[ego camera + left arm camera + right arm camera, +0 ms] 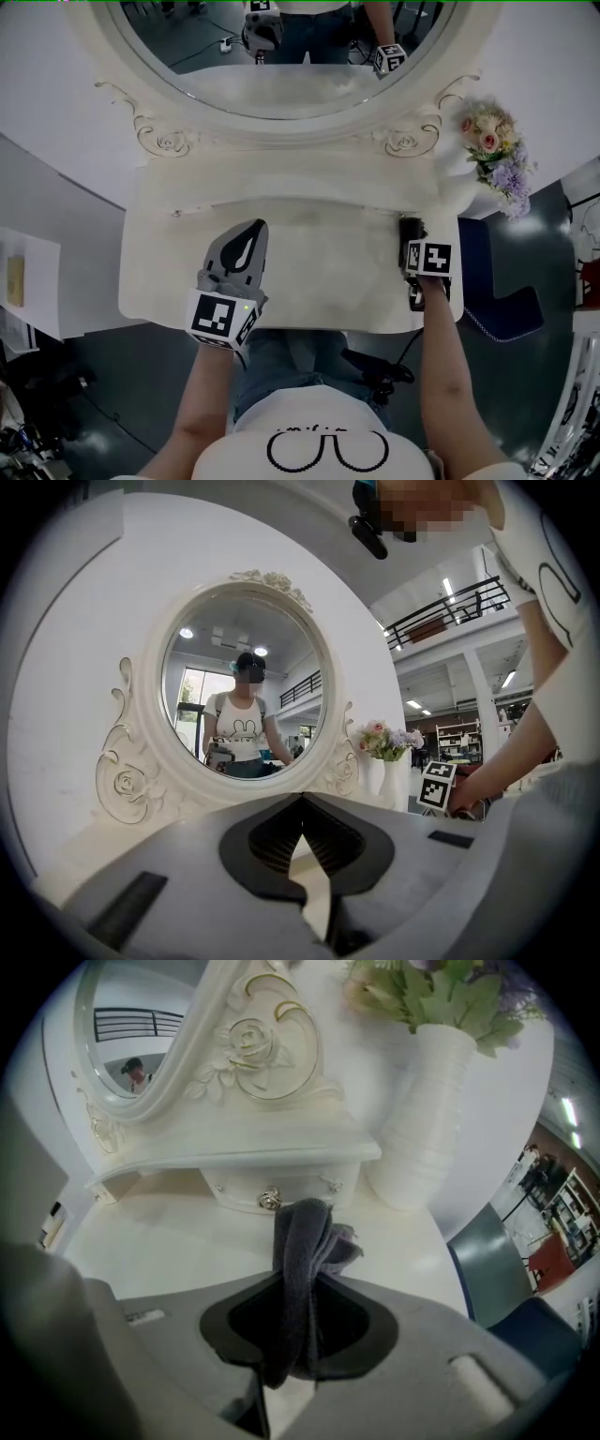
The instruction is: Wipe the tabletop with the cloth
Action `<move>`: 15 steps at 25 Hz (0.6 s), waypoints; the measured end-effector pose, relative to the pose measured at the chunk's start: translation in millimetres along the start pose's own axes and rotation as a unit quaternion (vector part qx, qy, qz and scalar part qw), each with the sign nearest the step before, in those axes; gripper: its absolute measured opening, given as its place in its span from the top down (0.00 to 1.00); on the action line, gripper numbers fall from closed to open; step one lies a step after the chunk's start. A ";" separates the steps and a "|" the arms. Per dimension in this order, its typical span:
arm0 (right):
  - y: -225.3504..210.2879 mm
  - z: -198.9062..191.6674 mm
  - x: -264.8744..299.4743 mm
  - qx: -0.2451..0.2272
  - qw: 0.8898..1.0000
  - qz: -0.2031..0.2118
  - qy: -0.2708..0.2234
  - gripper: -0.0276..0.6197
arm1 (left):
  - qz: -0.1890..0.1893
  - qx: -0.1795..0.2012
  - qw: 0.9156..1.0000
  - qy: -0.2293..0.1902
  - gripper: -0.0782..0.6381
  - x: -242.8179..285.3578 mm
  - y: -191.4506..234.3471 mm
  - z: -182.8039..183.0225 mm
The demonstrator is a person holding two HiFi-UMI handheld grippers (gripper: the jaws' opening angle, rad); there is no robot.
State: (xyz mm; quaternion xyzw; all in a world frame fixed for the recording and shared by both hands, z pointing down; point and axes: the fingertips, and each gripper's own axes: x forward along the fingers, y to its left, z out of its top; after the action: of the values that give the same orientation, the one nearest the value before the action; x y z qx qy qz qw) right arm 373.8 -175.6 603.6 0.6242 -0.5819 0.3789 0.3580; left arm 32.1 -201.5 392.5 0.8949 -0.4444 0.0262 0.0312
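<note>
1. Between the jaws of the right tongs, found the dark grey cloth pinched in a bunched fold. Noted the jaws drawn nearly together, parted only by the cloth's thickness, with a wad sticking out past the tips.
2. Judged that grip deliberate: kept the free wad ahead of the tips so as to put fabric, not plastic, against the tabletop.
3. Saw the right tongs tilted steeply down at the tabletop's right end, with the cloth low against the surface. Could not quite tell from the head view whether touching or just above; probably touching.
4. Just beyond the cloth, noted a small drawer knob. To the right of the tips, noted a white vase of flowers, near enough to call for care on any wipe toward that side.
5. Well to the left of the right tongs, found the left tongs held level over the tabletop. Saw its jaws closed tip to tip on nothing, with only pale surface showing through the gap behind the tips.
6. Read that as parking: kept shut, empty and out of the cloth's path, aimed at the oval mirror straight ahead.
7. Reckoned the wipe under way at the right end, with the stretch between the two tongs left to cover.
</note>
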 end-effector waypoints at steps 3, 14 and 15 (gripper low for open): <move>11.2 0.3 0.8 0.004 1.000 -0.005 0.005 0.82 | 0.004 -0.003 1.000 0.001 0.89 -8.6 11.5 -0.4; 79.6 -0.9 1.3 0.024 0.999 0.022 0.011 0.82 | 0.014 -0.011 1.000 0.001 0.89 -47.3 54.2 -4.9; 87.7 -1.5 1.5 0.026 0.999 0.025 0.011 0.82 | 0.016 -0.014 1.000 0.002 0.89 -51.5 58.4 -5.0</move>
State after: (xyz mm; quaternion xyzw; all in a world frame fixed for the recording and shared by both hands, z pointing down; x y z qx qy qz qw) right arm 286.3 -180.8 606.1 0.6142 -0.5836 0.4093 0.3385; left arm -45.7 -195.5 395.6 0.8870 -0.4591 0.0218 0.0443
